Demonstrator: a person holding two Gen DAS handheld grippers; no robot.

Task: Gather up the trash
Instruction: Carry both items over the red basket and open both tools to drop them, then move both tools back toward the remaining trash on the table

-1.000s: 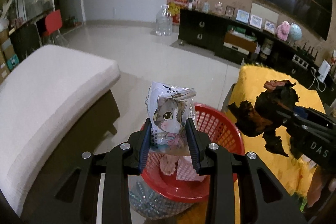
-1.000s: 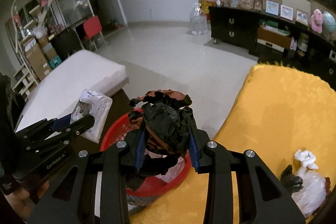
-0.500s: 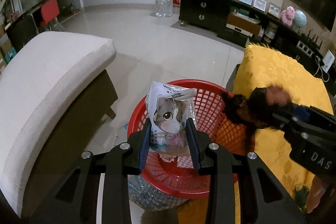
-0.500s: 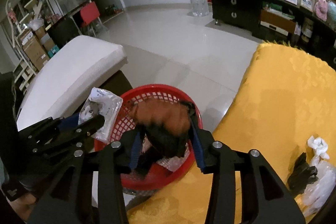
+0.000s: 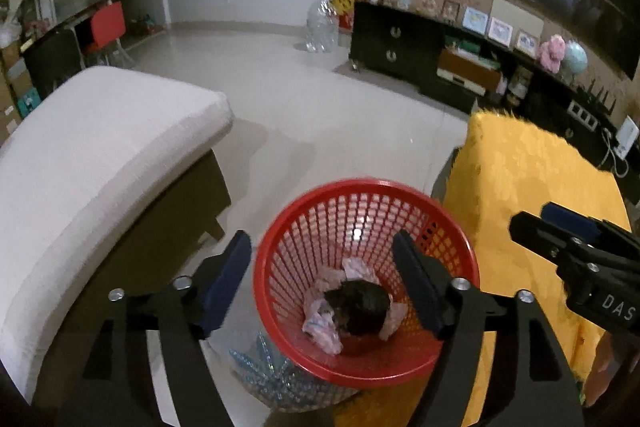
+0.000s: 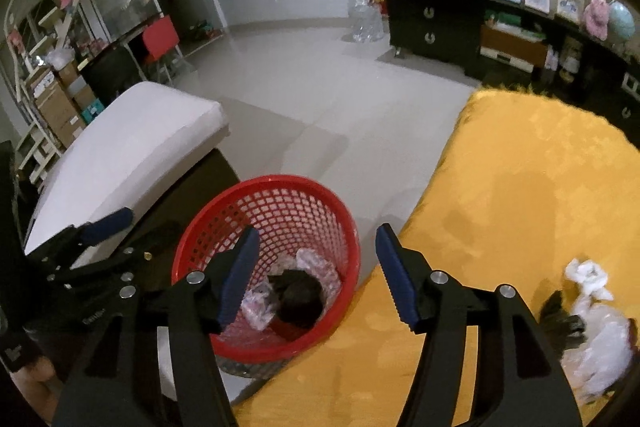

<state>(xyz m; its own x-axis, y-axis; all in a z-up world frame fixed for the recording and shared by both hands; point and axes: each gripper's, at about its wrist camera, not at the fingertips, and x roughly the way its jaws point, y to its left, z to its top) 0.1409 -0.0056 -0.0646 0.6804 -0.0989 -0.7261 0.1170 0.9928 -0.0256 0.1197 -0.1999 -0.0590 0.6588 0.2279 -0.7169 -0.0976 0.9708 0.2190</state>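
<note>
A red mesh basket (image 5: 408,195) (image 6: 224,215) stands on the floor between a white seat and a yellow-covered table. At its bottom lie a black crumpled wad (image 5: 358,309) (image 6: 298,301) and pale plastic wrappers (image 5: 320,323) (image 6: 260,303). My left gripper (image 5: 322,267) hangs over the basket, jaws opening, nothing between them. My right gripper (image 6: 316,263) hovers over the basket's right rim, jaws opening and empty too. A white plastic bag with a dark scrap (image 6: 588,323) lies on the yellow cloth at the right.
The white cushioned seat (image 5: 88,163) flanks the basket on the left. The yellow-covered table (image 6: 520,187) flanks it on the right. A clear crumpled bottle (image 5: 264,371) lies under the basket. Pale tiled floor (image 5: 320,107) runs back to a black cabinet (image 5: 396,43).
Both grippers opened. The cat-printed packet fell from the left one and the black wad from the right one, and both now lie in the red basket.
</note>
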